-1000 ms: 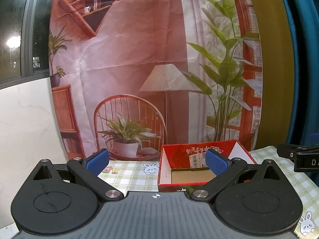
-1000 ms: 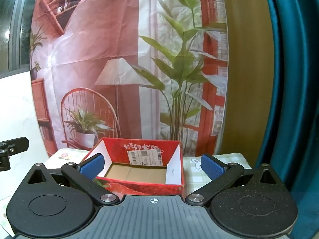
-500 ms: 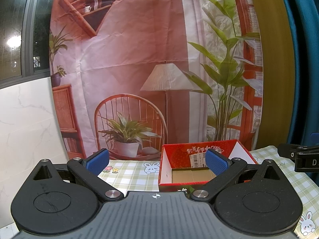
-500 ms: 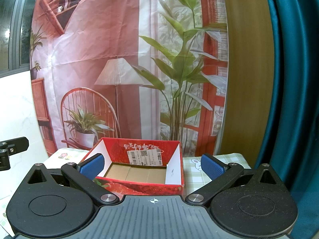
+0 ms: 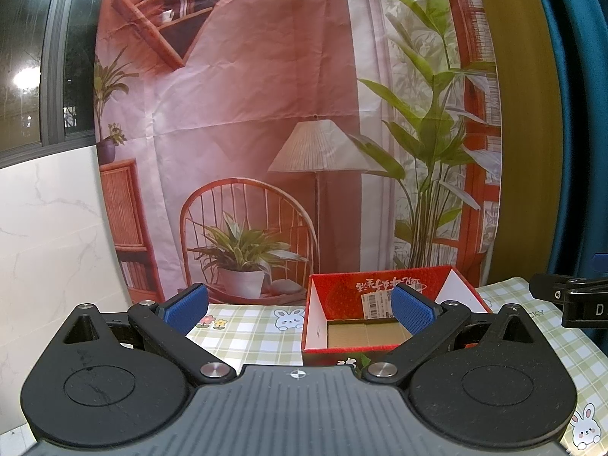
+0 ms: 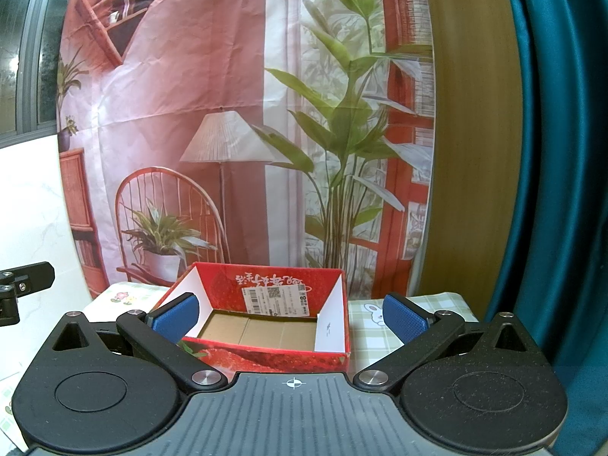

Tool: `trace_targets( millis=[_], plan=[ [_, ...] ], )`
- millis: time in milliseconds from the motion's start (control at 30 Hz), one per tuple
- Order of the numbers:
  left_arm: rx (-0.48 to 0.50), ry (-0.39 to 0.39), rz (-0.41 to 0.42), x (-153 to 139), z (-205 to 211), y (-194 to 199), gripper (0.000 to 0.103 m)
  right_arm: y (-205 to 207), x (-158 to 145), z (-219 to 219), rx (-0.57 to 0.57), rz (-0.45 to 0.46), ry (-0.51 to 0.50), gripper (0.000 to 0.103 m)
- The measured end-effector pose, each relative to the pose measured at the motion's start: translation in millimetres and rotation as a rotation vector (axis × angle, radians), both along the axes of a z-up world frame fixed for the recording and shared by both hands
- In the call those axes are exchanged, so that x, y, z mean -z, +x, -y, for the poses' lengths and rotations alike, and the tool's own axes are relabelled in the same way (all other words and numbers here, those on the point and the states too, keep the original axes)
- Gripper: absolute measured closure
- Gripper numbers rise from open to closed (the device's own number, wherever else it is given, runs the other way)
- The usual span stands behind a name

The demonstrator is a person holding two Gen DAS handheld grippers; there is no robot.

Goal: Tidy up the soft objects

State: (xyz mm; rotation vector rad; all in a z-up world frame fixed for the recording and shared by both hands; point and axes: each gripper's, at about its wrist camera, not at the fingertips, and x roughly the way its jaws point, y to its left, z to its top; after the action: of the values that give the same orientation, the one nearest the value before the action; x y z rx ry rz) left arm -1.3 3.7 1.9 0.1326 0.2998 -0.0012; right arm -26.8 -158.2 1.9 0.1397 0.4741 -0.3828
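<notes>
I am holding my left fingers [image 5: 300,309] spread wide with nothing between the blue pads, and my right fingers [image 6: 290,317] are gaping just as wide and just as empty. Over the last second almost nothing is changing: both views are sitting nearly as they were, so I am judging that I am pausing rather than reaching. Beyond the pads the red cardboard box [image 6: 266,355] is standing open on the checked bunny cloth [image 5: 250,336] over the counter, its brown floor bare. No soft object is showing in either view, so the sorting is not yet under way. Behind hangs a printed backdrop [image 5: 266,114].
</notes>
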Motion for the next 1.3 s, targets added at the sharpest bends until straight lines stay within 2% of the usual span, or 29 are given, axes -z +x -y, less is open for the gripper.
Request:
trace_targets(
  millis=[1300],
  plan=[
    [0.001,-0.009,-0.009,3.0,-1.0,1.5,0.000,1.3,-2.6,-0.6,0.000,-0.016,-0.001,0.000]
  ],
)
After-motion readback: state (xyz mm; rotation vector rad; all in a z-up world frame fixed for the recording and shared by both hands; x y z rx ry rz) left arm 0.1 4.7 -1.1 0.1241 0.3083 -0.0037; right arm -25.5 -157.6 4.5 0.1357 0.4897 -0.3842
